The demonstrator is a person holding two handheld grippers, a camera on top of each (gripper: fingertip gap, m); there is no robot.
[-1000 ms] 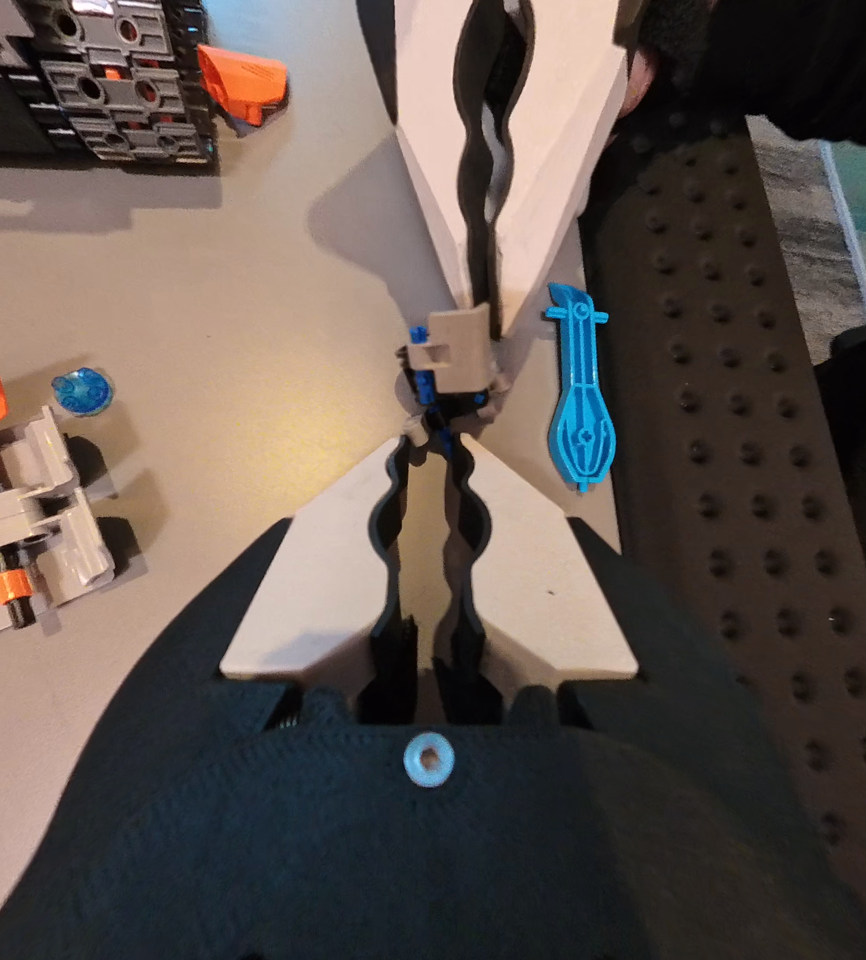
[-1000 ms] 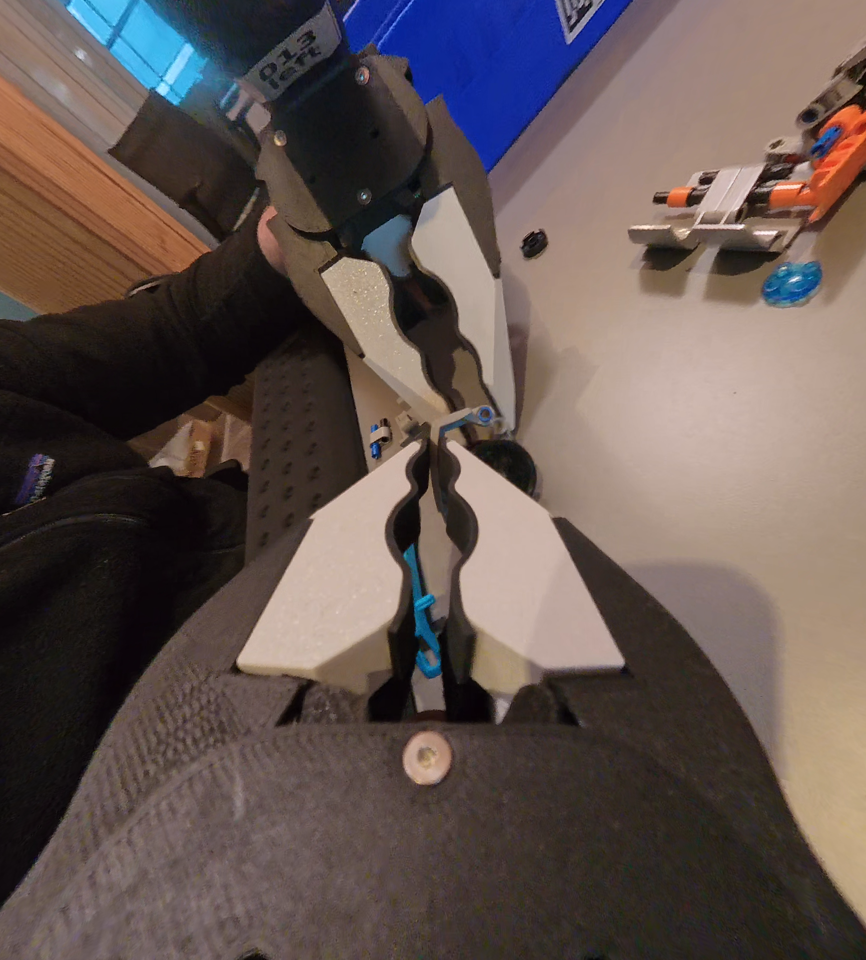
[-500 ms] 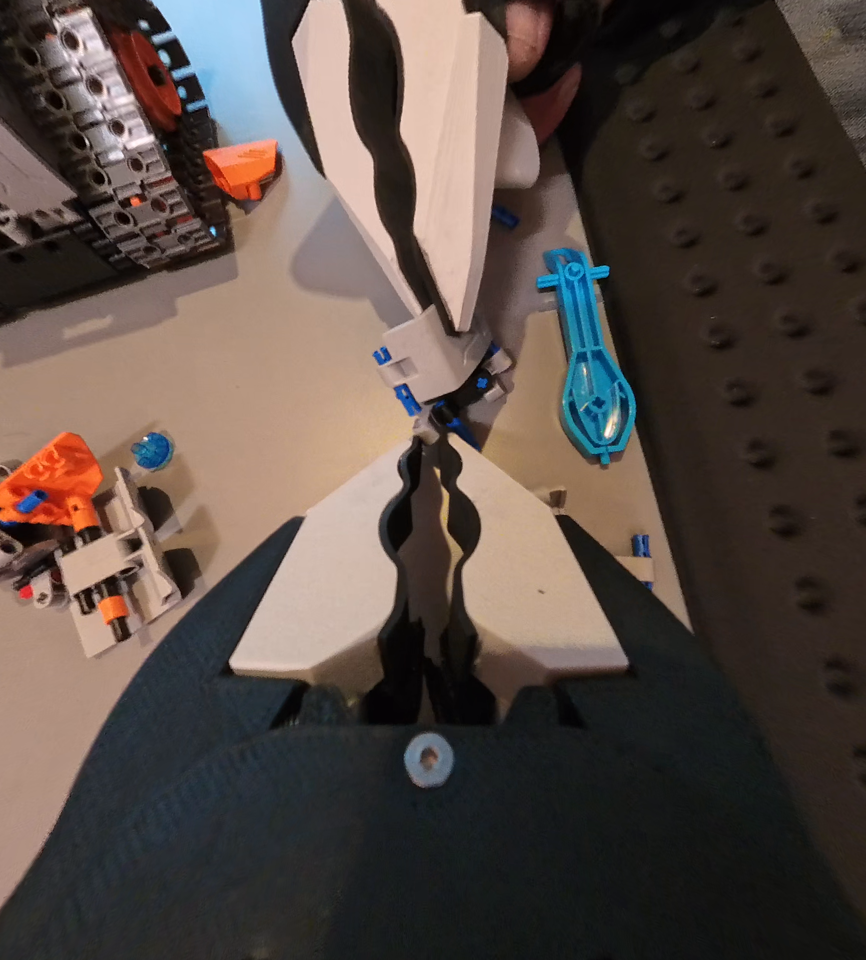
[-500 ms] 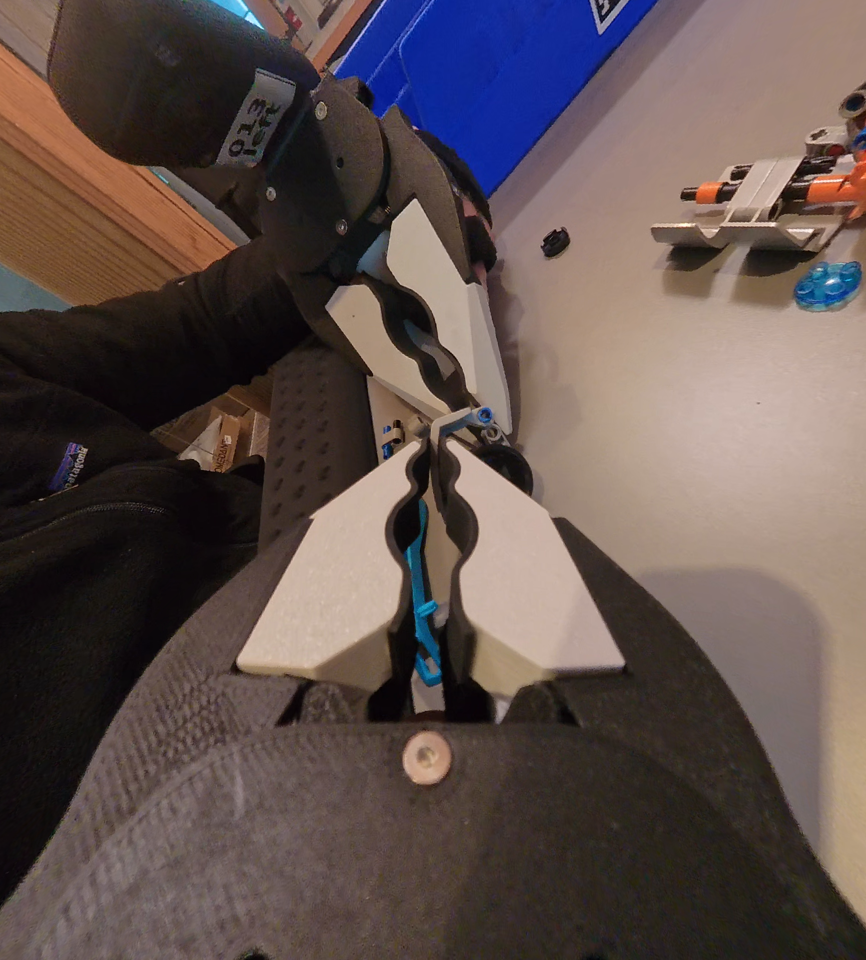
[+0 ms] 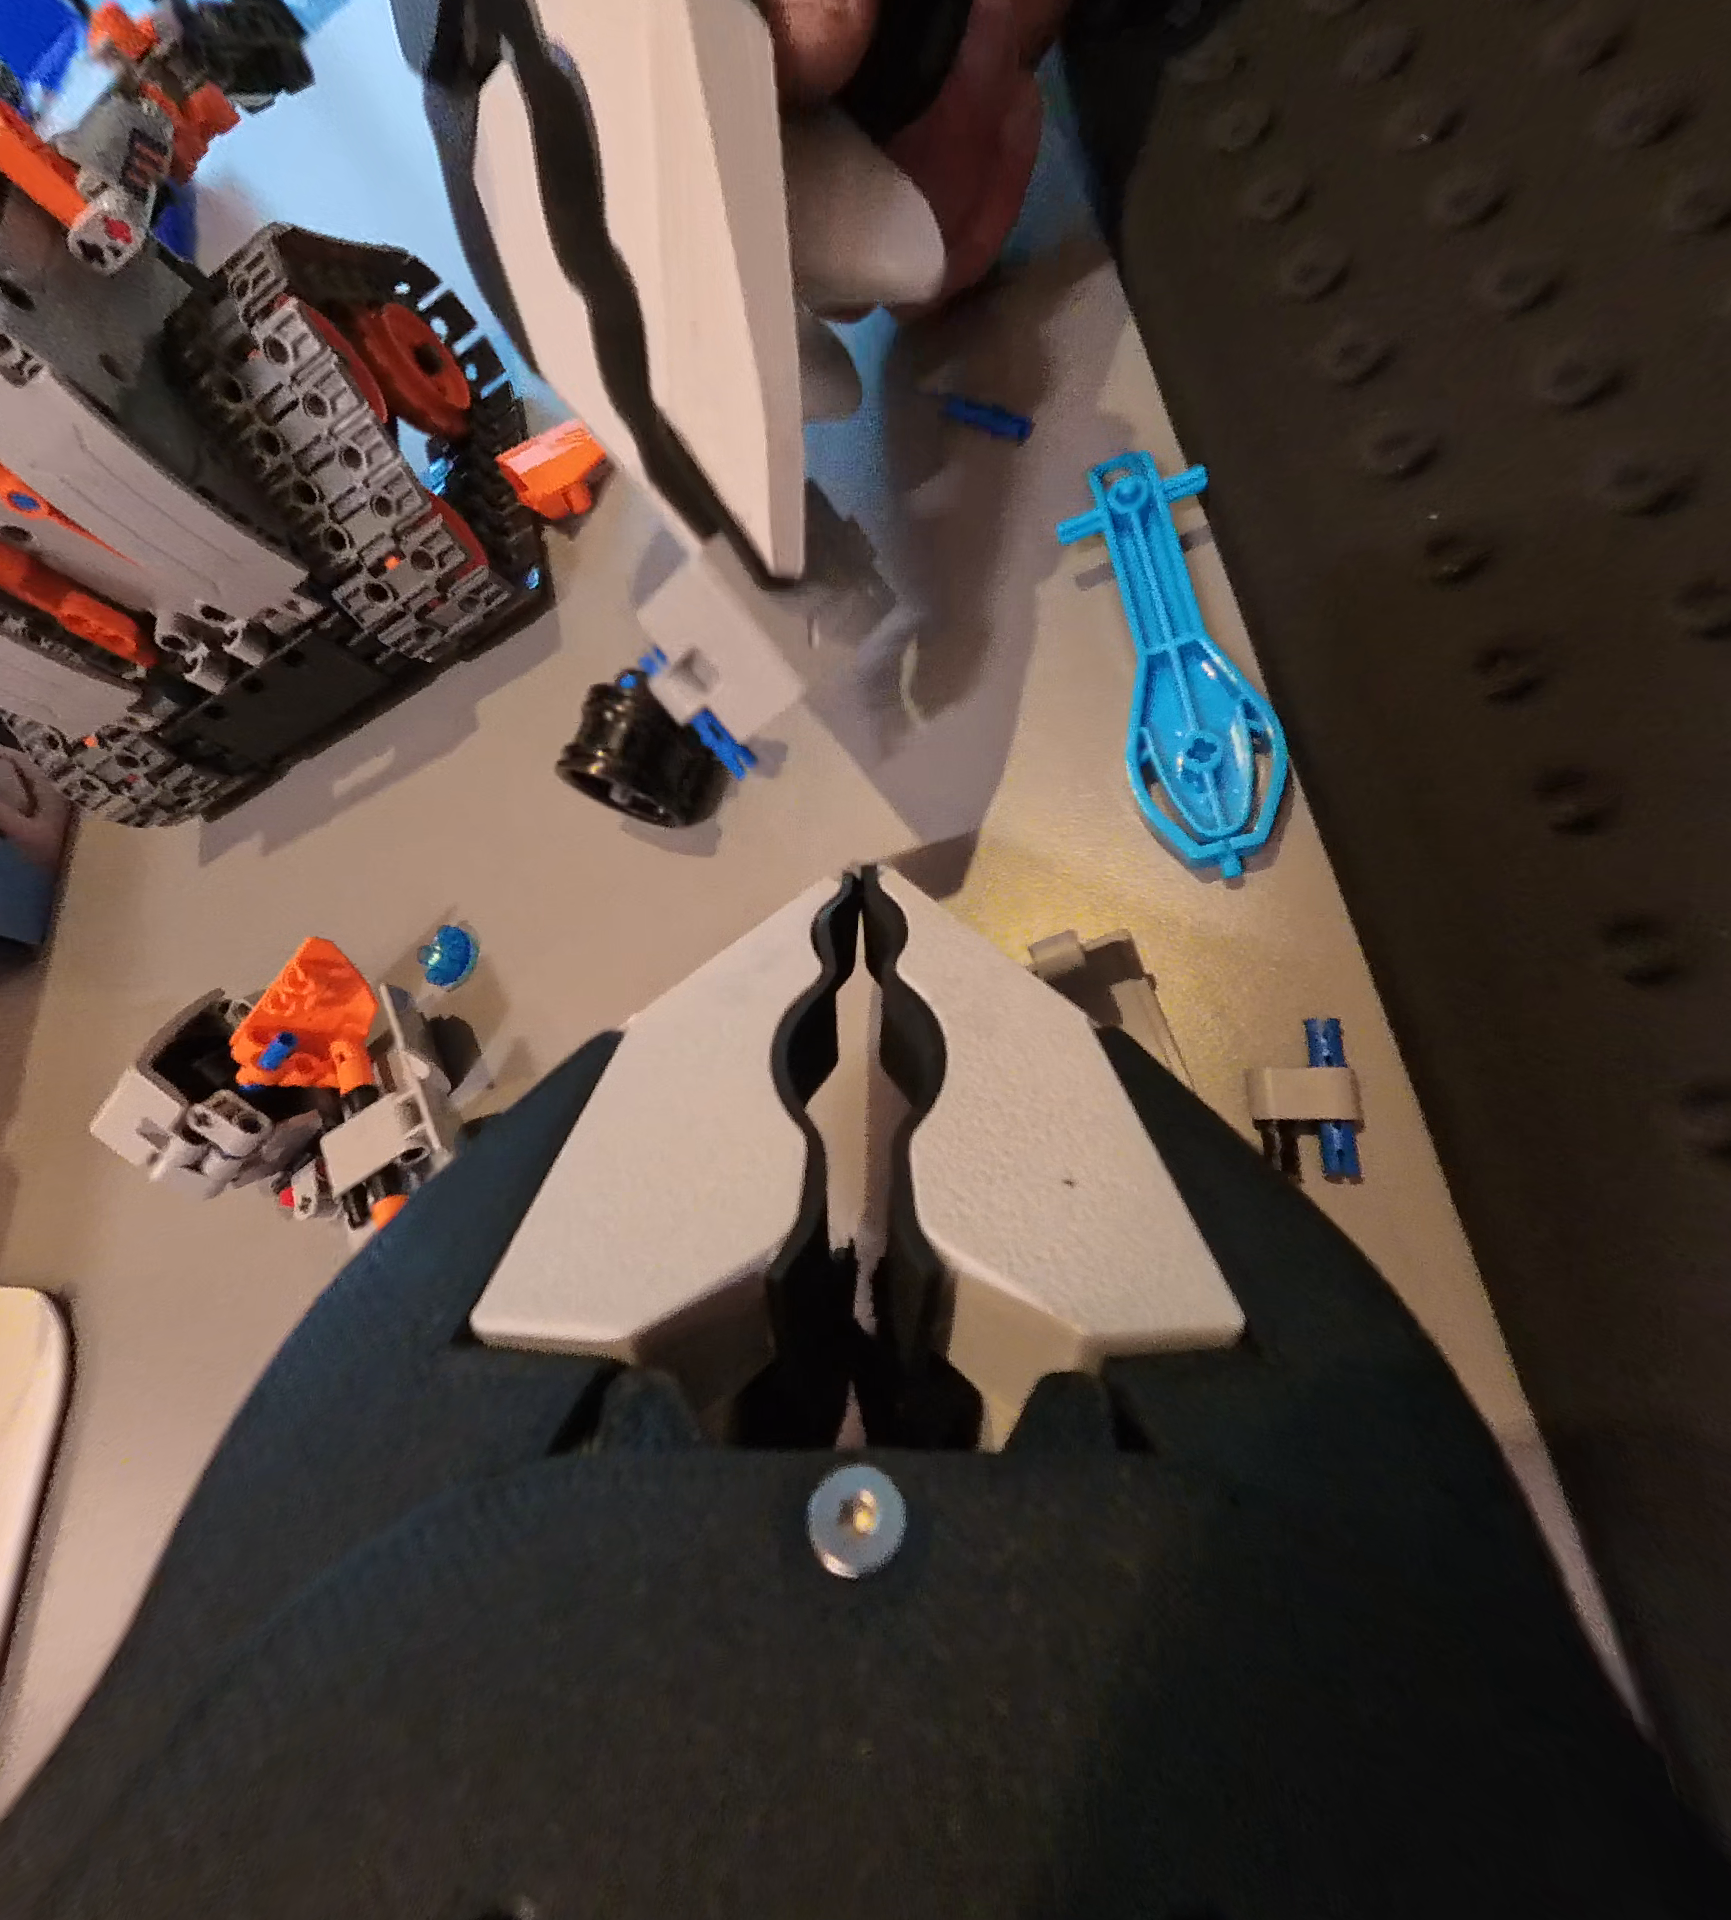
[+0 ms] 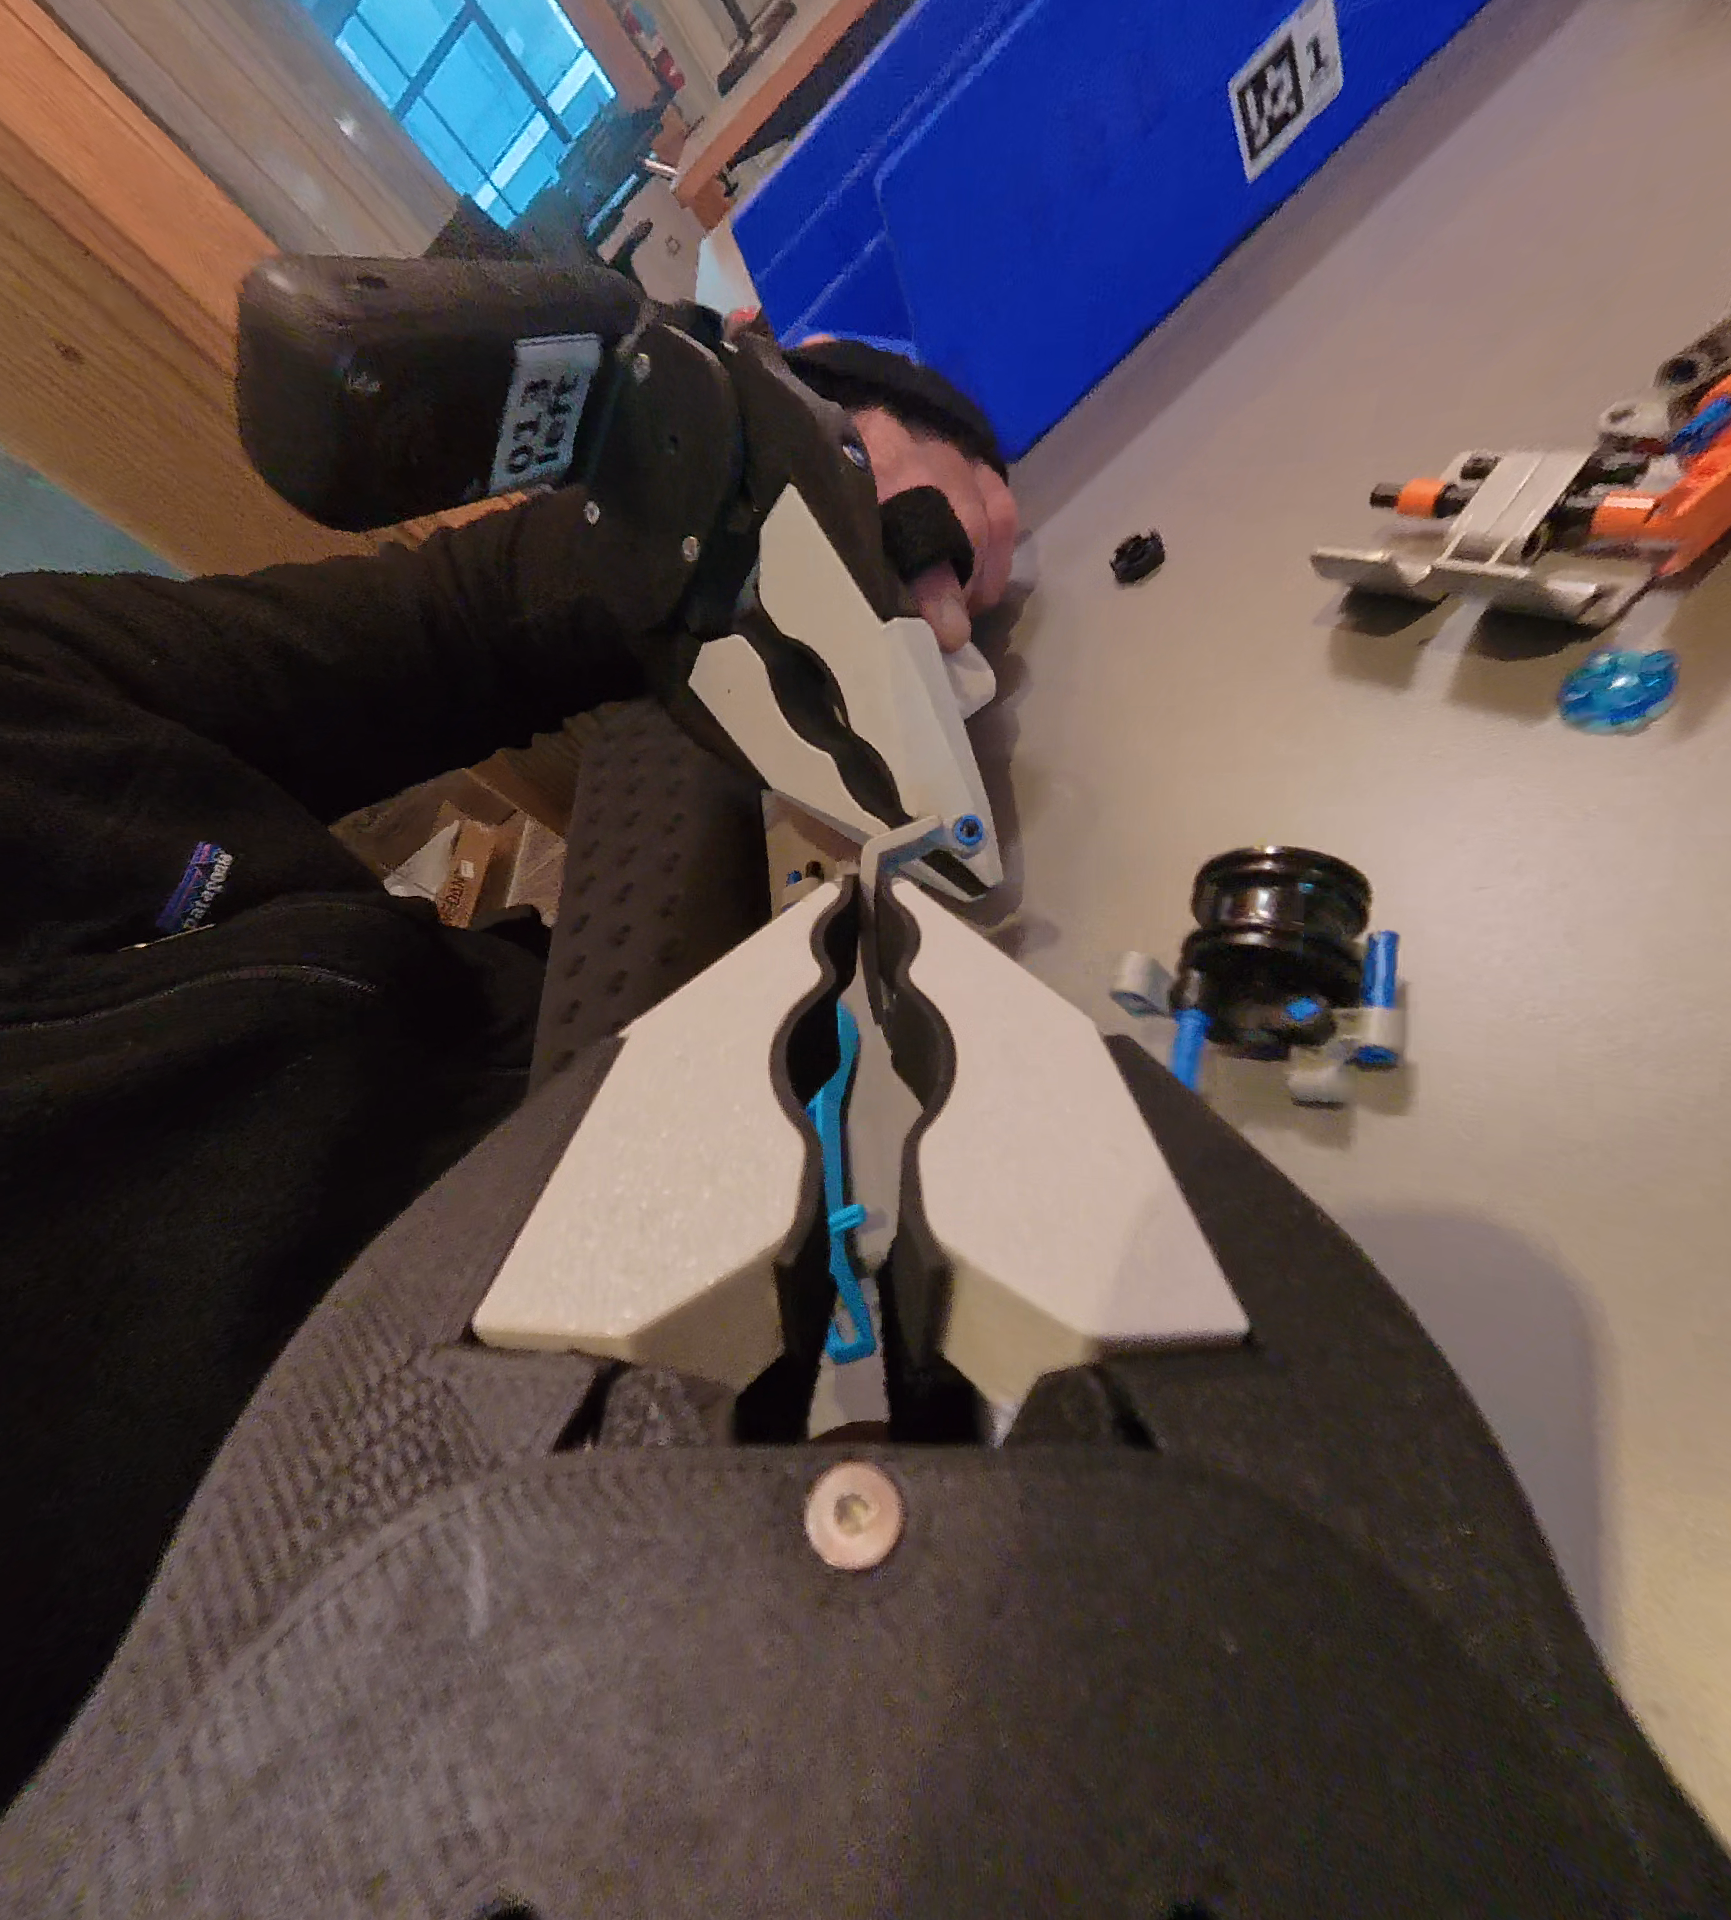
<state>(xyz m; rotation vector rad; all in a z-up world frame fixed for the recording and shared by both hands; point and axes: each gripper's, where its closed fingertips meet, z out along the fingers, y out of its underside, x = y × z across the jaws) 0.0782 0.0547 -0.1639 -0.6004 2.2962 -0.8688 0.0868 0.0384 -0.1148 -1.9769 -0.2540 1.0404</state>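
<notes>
My right gripper (image 6: 866, 894) is shut on a thin grey panel piece (image 6: 908, 840) with a blue pin at its end. In the left wrist view it reaches in from the top (image 5: 773, 561), with the panel (image 5: 721, 644) below its tips. A black wheel with blue pins and grey connectors (image 6: 1266, 977) lies on the grey table just beside it; the left wrist view shows it too (image 5: 643, 748). My left gripper (image 5: 861, 883) is shut and empty, held back from the wheel. A light blue blade piece (image 5: 1193, 675) lies to the right.
A tracked grey, black and orange vehicle model (image 5: 217, 499) stands at the left. A small orange and grey subassembly (image 5: 300, 1091) and a clear blue round stud (image 5: 447, 954) lie nearer. A black dimpled mat (image 5: 1515, 727) borders the right. A blue bin (image 6: 1048, 187) stands behind. The gap from one gripper's tips to the other's is roughly 5 centimeters.
My left gripper let go of the small assembly, closed fully and pulled back. The black wheel part now lies on the table, apart from the grey panel that the right gripper still holds.
</notes>
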